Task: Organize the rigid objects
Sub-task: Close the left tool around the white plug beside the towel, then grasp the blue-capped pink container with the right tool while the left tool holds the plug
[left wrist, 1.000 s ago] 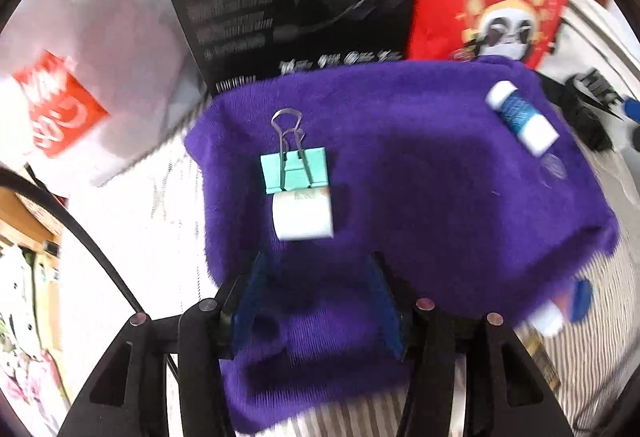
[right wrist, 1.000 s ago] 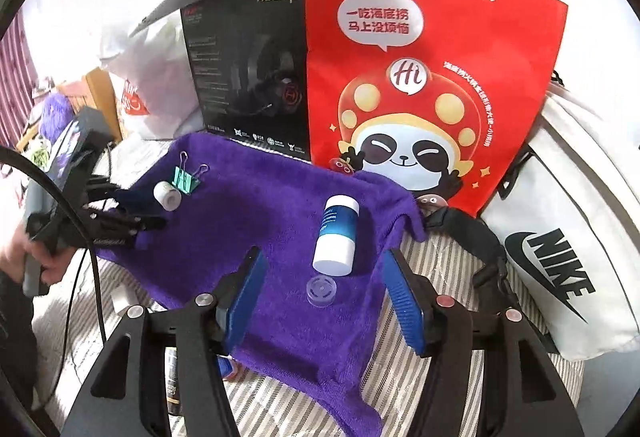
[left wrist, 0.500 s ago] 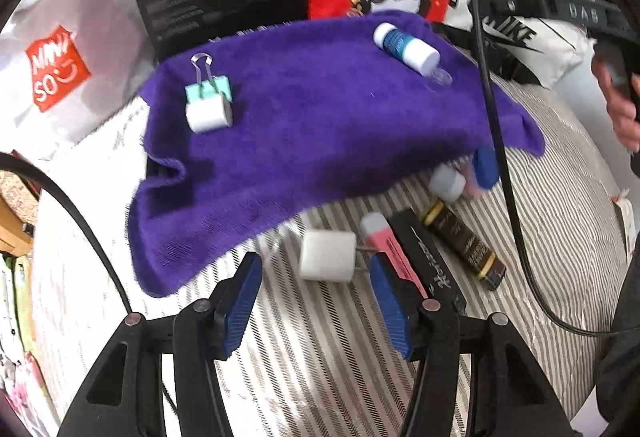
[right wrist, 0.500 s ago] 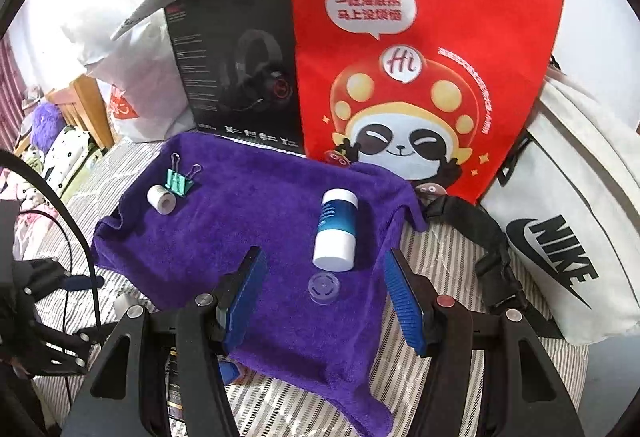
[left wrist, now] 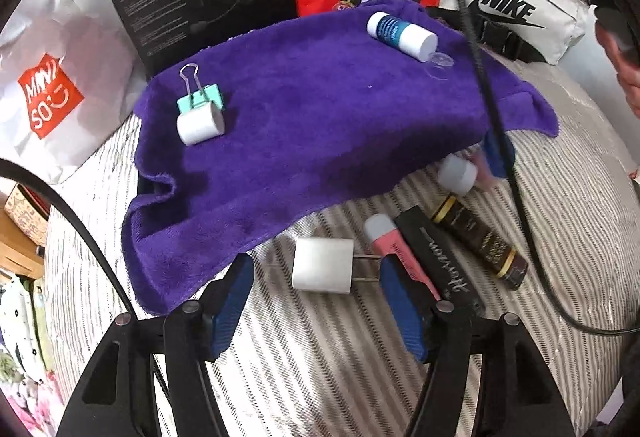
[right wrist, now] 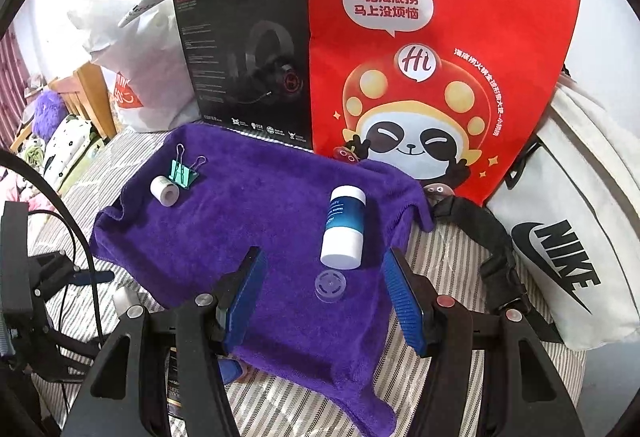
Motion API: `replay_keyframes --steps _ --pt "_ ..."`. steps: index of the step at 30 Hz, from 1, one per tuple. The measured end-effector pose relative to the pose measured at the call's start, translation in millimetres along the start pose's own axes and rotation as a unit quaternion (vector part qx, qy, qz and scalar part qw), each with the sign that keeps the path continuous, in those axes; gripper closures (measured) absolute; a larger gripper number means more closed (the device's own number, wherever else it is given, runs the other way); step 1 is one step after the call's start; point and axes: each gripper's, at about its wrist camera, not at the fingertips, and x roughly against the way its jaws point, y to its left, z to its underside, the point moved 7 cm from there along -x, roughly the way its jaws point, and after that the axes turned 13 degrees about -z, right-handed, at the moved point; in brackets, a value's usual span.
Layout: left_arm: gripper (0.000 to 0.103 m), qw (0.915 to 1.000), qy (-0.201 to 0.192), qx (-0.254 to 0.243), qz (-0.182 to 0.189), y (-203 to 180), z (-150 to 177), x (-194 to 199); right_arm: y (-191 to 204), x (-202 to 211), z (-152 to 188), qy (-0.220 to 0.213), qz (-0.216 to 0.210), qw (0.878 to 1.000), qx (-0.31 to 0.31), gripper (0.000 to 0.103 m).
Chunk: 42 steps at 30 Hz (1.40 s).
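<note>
Left gripper [left wrist: 316, 277] jaws wide open, straddling the white square plug charger [left wrist: 322, 271] lying on the striped bedding [left wrist: 320, 369], not gripping it; just beside it to the right lie a pink tube with grey cap [left wrist: 394, 249], a flat black stick [left wrist: 436, 261] and a dark brown gold-banded tube [left wrist: 478, 243]. Right gripper [right wrist: 324, 287] jaws also wide open and empty, hovering over the purple plush towel [right wrist: 260, 213] with the small clear round cap [right wrist: 330, 286] between the fingers. White bottle with blue label [right wrist: 344, 233] lies just beyond the cap; teal binder clip [right wrist: 182, 173] and small white roll [right wrist: 164, 190] touch at the towel's far-left corner.
</note>
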Motion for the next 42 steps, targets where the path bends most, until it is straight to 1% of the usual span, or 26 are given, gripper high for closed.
replay_keyframes --steps 2,4,5,10,11,12,13,17,20,23,27,29,31,32,34,37,40,42 --pt "0.038 1.0 0.003 -0.005 0.003 0.0 3.5 -1.7 0.2 0.8 -0.4 -0.002 -0.002 1.0 0.0 0.042" --pt "0.038 0.9999 0.001 -0.013 -0.002 -2.1 5.8 -3.0 0.4 0.7 -0.9 -0.002 -0.004 1.0 -0.001 0.042" --pt "0.04 0.9999 0.0 -0.015 -0.001 -3.6 6.6 -3.3 0.8 0.4 -1.1 -0.002 -0.004 1.0 -0.001 0.042" --pt "0.04 0.9996 -0.008 -0.027 -0.001 -9.2 2.6 -7.0 2.9 -1.1 -0.3 0.002 -0.004 1.0 0.004 0.042" --pt "0.045 0.9996 -0.007 -0.026 0.004 -9.1 2.7 -7.3 3.1 -1.2 -0.1 0.003 -0.004 1.0 0.004 0.042" --pt "0.06 0.9996 -0.006 -0.022 0.018 -9.6 2.4 -7.4 3.2 -1.1 0.1 0.003 -0.003 1.0 0.005 0.042" --pt "0.06 0.9993 -0.002 -0.012 0.035 -9.8 1.8 -7.8 3.2 -1.0 0.1 0.002 -0.003 1.0 0.004 0.042" --pt "0.06 0.9996 -0.005 -0.008 0.028 -12.3 0.6 -8.7 2.4 -1.6 0.6 0.004 -0.004 1.0 0.002 0.042" --pt "0.059 0.9995 -0.008 0.001 0.03 -14.3 -1.7 -10.3 1.9 -1.6 0.7 0.003 -0.006 1.0 0.001 0.042" --pt "0.061 0.999 -0.003 0.018 0.04 -11.9 -0.5 -11.4 3.2 -2.4 0.5 0.004 -0.006 1.0 0.003 0.042" --pt "0.061 0.9997 -0.001 0.022 0.014 -1.2 11.2 -7.6 6.7 -0.9 -1.0 0.003 -0.009 1.0 0.008 0.042" --pt "0.061 0.9993 0.007 0.037 -0.006 11.5 22.0 -5.2 8.7 -0.1 -2.1 0.001 -0.01 1.0 0.01 0.042" --pt "0.061 0.9981 0.011 0.05 -0.034 25.4 33.0 -2.6 11.3 -0.4 -3.1 0.001 -0.011 1.0 0.012 0.042" --pt "0.061 0.9976 0.011 0.055 -0.041 30.1 36.3 -2.0 13.1 -1.3 -3.3 0.002 -0.011 1.0 0.014 0.042" --pt "0.061 0.9971 0.009 0.069 -0.029 34.4 39.7 -4.0 15.6 -2.8 -3.5 0.004 -0.009 1.0 0.018 0.042" --pt "0.061 0.9958 -0.009 0.089 -0.017 37.0 40.3 -6.1 19.1 -4.1 -5.1 0.003 -0.011 1.0 0.019 0.042" --pt "0.061 0.995 -0.028 0.095 -0.012 37.4 41.0 -7.1 25.5 -4.5 -7.6 0.001 -0.018 1.0 0.022 0.042" --pt "0.061 0.9948 -0.027 0.098 -0.006 38.7 40.9 -7.6 29.9 -1.6 -11.0 -0.005 -0.011 1.0 0.024 0.042"
